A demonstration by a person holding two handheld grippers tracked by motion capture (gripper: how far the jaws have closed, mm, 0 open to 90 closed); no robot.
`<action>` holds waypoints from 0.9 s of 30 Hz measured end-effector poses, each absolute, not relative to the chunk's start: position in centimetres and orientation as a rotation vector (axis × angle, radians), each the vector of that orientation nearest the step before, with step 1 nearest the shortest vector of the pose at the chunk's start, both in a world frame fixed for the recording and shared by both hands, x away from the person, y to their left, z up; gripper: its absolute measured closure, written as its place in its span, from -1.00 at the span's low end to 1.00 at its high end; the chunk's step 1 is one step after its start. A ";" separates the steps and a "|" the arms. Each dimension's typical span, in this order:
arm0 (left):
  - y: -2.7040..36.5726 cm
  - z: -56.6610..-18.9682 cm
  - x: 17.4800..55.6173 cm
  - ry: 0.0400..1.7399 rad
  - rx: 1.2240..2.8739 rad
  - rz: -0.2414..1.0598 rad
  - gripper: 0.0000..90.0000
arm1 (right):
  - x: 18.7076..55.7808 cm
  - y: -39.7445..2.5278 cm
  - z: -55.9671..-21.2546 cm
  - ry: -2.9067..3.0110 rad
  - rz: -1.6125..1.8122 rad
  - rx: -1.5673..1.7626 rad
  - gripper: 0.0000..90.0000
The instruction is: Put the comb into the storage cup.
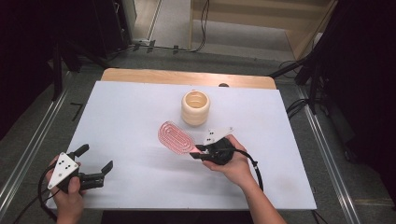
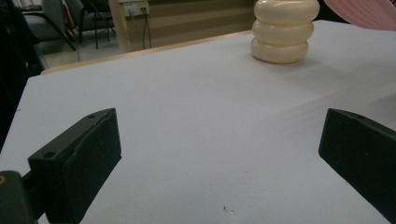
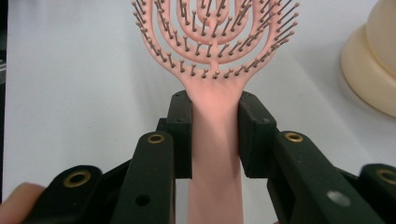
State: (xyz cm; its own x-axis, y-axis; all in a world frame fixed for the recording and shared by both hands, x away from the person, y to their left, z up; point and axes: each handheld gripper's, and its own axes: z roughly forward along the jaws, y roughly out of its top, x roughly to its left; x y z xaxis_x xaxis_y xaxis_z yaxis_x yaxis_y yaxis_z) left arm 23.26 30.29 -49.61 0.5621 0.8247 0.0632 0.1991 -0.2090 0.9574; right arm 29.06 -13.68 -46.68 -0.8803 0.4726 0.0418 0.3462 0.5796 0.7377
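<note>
The left gripper [image 1: 95,164] is held at the near left corner of the table [image 1: 121,116], its jaws spread wide with nothing but bare white surface between them, as the left gripper view confirms. It is well apart from the work and plays no part in the hold.

Farther in, right of centre, the right gripper [image 1: 198,151] is clamped on the brush [image 1: 176,136]. In the right gripper view the pink handle [image 3: 216,140] is seen pinched between the two black pads just below the neck, and the bristled head [image 3: 215,32] is carried beyond the jaw tips. The brush's long axis is thus laid straight along the gripper's own line, head away from the hand. In the high view that axis is seen to run up and to the left from the gripper, the head hanging over or just above the table; whether it is touching cannot be told.

Beyond the head, a little to its right, the cream ribbed cup [image 1: 195,108] is stood upright, near the brush head but apart from it. The cup's mouth is judged to be the likely goal, so the head would have to be swung right and farther away, and the right hand is by far the nearer to it.
</note>
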 end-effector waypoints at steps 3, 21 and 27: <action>30.3 -49.6 23.2 0.858 1.718 0.726 -1.00 | 28.8 -13.9 -46.7 2.629 1.203 0.693 0.52; 30.2 -49.6 23.2 0.861 1.714 0.739 -1.00 | 27.2 -15.4 -47.1 2.474 1.362 0.756 0.52; 30.4 -49.4 23.1 0.827 1.703 0.709 -1.00 | 27.0 -15.8 -47.3 2.435 1.388 0.769 0.52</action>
